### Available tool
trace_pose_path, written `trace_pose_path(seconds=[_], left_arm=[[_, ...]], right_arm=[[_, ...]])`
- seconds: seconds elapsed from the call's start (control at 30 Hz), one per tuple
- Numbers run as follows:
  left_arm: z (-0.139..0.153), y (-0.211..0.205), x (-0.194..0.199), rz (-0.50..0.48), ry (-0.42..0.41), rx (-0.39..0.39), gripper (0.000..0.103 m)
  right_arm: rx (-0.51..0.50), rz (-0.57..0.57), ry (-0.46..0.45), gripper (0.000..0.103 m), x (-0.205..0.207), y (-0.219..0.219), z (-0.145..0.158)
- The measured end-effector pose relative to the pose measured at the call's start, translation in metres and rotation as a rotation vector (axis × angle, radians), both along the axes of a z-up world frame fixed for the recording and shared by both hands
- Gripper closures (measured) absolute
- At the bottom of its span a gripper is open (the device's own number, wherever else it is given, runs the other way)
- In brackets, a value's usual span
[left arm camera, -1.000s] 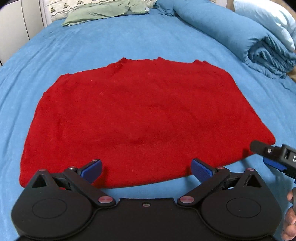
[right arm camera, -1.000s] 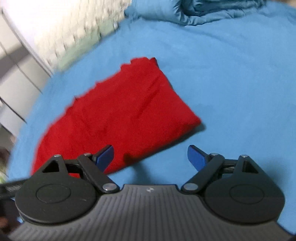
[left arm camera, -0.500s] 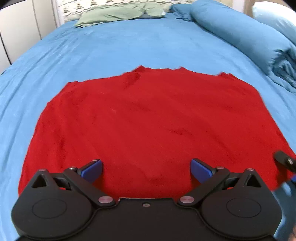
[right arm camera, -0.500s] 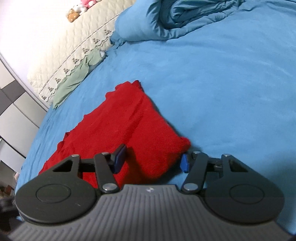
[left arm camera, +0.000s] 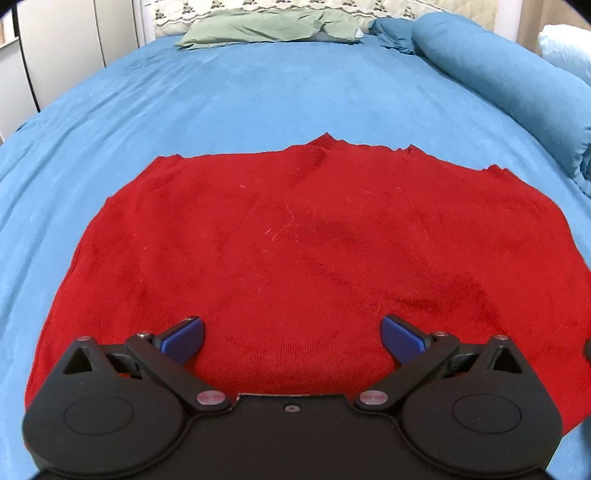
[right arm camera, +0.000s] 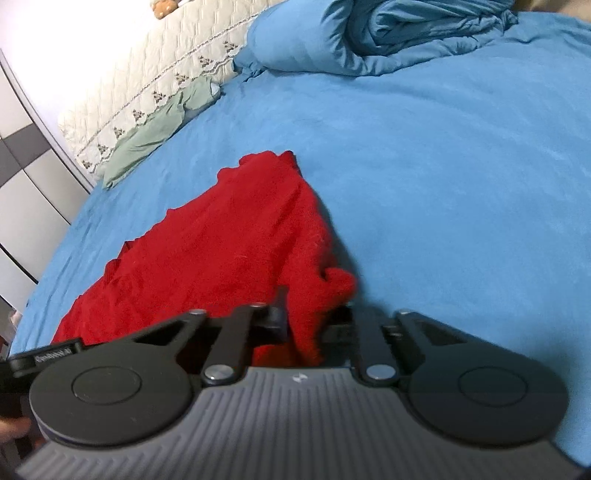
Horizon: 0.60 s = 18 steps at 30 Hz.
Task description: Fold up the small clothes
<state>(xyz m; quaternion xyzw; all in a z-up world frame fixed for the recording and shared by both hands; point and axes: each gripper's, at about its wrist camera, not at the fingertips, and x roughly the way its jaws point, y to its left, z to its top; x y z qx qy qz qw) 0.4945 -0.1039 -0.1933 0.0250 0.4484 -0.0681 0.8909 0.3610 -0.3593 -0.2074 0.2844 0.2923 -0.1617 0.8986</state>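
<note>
Corner pinch done: your right gripper (right arm camera: pixel 304 325) has just closed its jaws on the near corner of the red garment (left arm camera: pixel 295 258), which bunches between them, so one anchor for the fold is set. Your left gripper (left arm camera: pixel 293 338) stands open over the near hem, cloth ahead of it, nothing clamped yet. Garment lies flat on the blue bed sheet (left arm camera: pixel 258 92); rolled blue duvet (left arm camera: pixel 517 85) right of it, green cloth (left arm camera: pixel 266 31) far ahead, wardrobe doors (left arm camera: pixel 66 48) left.
</note>
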Motion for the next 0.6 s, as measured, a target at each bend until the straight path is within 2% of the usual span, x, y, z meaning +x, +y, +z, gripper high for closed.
trace_pose_path(seconds=[0.1, 0.23, 0.33, 0.4, 0.5, 0.53, 0.6], left_arm=[[0.004, 0.006, 0.000, -0.006, 0.005, -0.021, 0.001], [0.016, 0.026, -0.005, -0.023, 0.019, -0.042, 0.007], [0.032, 0.063, -0.014, 0.000, 0.012, -0.005, 0.007], [0.039, 0.096, -0.024, 0.007, 0.029, 0.024, 0.007], [0.035, 0.151, -0.046, 0.033, 0.056, 0.015, 0.007], [0.030, 0.164, -0.055, 0.041, 0.053, 0.010, 0.007], [0.016, 0.182, -0.067, 0.064, 0.053, 0.021, 0.007]], right_arm=[[-0.037, 0.034, -0.037, 0.080, 0.009, 0.015, 0.029], [-0.115, 0.161, -0.119, 0.081, 0.040, 0.064, 0.089], [-0.144, 0.341, -0.172, 0.081, 0.069, 0.123, 0.127], [-0.184, 0.515, -0.198, 0.081, 0.084, 0.171, 0.139], [-0.287, 0.814, -0.155, 0.081, 0.102, 0.248, 0.122], [-0.327, 0.899, -0.110, 0.081, 0.107, 0.274, 0.103], [-0.410, 0.974, 0.013, 0.081, 0.116, 0.310, 0.060]])
